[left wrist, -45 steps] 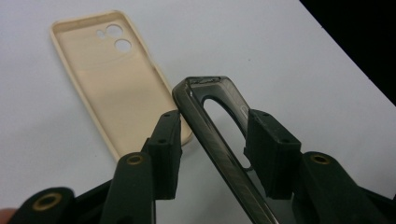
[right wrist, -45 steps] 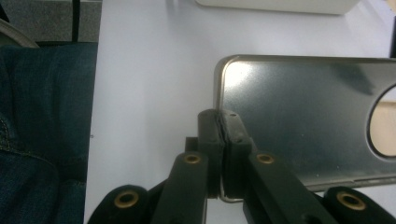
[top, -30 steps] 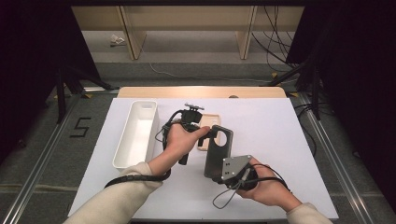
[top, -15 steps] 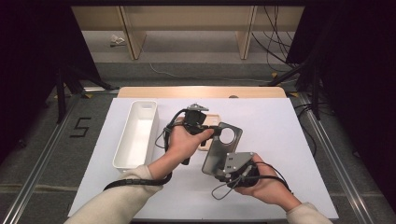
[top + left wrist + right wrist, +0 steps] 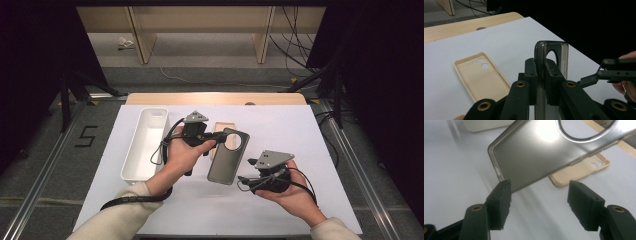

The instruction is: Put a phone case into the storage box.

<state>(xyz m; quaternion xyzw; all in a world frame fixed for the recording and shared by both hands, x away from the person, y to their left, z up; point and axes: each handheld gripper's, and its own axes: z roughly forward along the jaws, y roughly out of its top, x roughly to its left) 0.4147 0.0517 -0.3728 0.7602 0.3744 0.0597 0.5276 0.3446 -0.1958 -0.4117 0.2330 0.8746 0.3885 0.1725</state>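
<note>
Grey case (image 5: 228,156) hanging above white sheet (image 5: 300,135), left gripper (image 5: 212,137) clenching its far end. Right gripper (image 5: 246,180) just opening, released, near it. Beige case (image 5: 480,75), tray (image 5: 145,145) lying on sheet; grey floor surrounding.

Item count: two phone cases, one grey (image 5: 228,156) and one beige (image 5: 482,74); one white tray (image 5: 145,145); two handheld grippers, left (image 5: 212,141) and right (image 5: 246,180).
</note>
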